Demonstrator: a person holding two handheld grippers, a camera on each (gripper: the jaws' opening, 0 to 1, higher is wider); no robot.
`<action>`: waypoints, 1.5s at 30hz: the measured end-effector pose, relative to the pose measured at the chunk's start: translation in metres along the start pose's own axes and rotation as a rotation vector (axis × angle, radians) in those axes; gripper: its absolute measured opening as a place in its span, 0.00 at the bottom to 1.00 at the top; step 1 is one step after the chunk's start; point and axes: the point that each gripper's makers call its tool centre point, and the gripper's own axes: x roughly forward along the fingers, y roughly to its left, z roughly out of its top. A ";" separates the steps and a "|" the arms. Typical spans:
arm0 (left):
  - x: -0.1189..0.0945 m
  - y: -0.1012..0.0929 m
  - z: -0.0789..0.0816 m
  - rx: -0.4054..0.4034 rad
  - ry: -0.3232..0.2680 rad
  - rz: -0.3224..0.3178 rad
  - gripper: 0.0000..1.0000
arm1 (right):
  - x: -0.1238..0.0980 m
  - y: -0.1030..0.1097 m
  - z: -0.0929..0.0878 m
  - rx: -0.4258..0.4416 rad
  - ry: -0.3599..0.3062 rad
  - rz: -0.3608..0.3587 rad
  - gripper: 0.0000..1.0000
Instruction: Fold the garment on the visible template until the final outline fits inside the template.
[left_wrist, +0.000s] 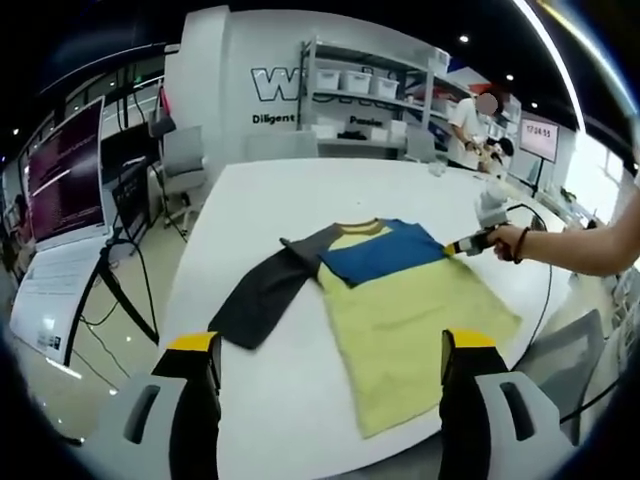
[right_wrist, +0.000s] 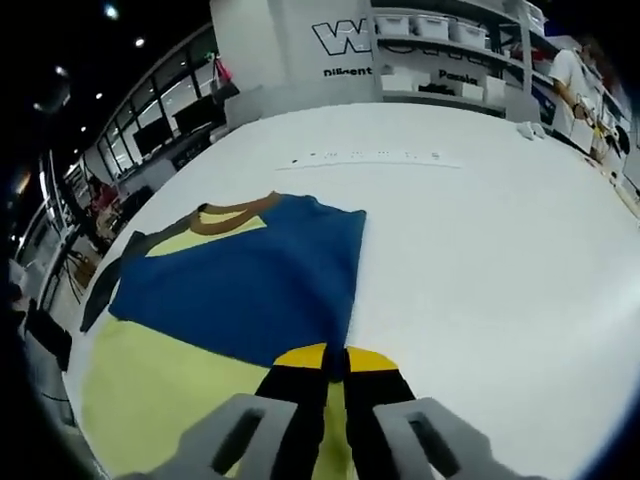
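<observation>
Garment (right_wrist: 240, 290) edge is pinched between the pressed-together jaws of the right hand-held gripper (right_wrist: 335, 362), its blue sleeve folded over the yellow body. The left hand-held gripper (left_wrist: 330, 345) hangs spread above the white table (left_wrist: 270, 200); bins (left_wrist: 355, 80) on the shelving at twelve o'clock, contents unclear.

The shirt's (right_wrist: 240, 290) yellow hem is getting cut off by the edge; wall lettering (left_wrist: 275, 82) is running behind shelves.
</observation>
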 end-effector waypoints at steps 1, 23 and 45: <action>0.000 0.000 -0.001 -0.001 0.002 0.001 0.90 | 0.000 -0.001 0.000 -0.007 0.000 0.002 0.00; 0.011 -0.002 -0.005 0.005 0.036 -0.005 0.89 | -0.019 -0.075 -0.005 -0.054 0.032 -0.088 0.00; 0.064 0.008 0.000 -0.050 0.046 0.006 0.88 | -0.024 -0.103 0.000 -0.048 0.038 -0.092 0.00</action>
